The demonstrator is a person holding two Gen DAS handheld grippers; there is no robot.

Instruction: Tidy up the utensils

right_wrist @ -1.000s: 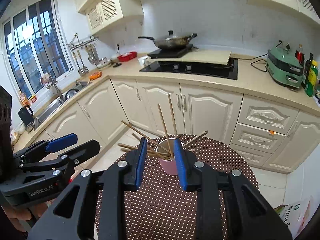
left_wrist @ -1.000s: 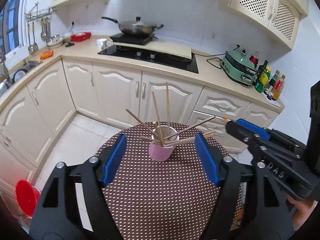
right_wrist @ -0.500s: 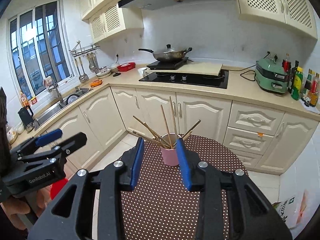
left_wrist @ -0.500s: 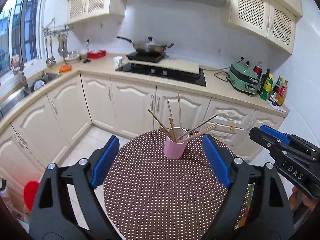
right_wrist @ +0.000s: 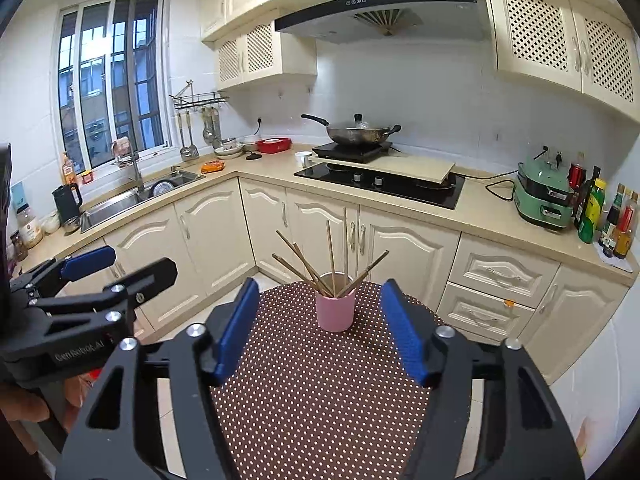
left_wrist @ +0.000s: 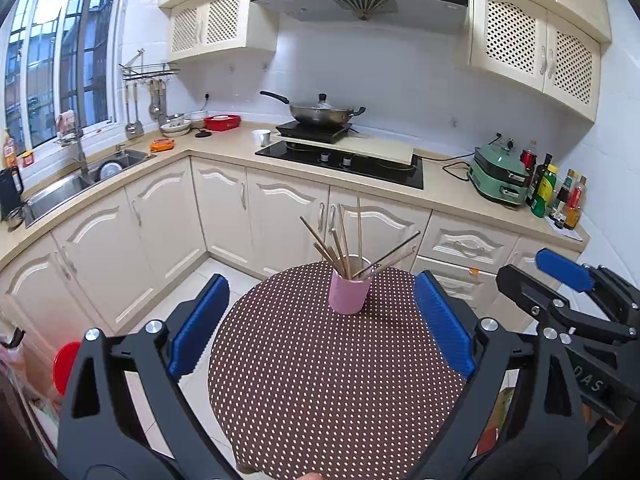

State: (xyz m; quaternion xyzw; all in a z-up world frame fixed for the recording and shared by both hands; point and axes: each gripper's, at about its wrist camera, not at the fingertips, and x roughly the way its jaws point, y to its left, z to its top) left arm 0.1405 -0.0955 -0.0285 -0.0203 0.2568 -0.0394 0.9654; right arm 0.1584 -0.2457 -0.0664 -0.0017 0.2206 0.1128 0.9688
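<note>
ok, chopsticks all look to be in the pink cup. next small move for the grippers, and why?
Probably just back both grippers off and stop. The chopsticks all stand in the pink cup on the dotted table, with none visible on the cloth. The left gripper and right gripper hold nothing; jaws opening, short of the cup.

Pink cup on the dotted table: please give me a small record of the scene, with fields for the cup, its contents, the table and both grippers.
cup: pink cup, upright on the table
contents: wooden chopsticks, fanned out, tips down inside the cup
table: round table with brown white-dotted cover, nothing else seen on it
left gripper: fingers opening, nothing between them, short of the cup
right gripper: fingers opening, nothing gripped, short of the cup
background: kitchen counter with wok on a hob
</note>
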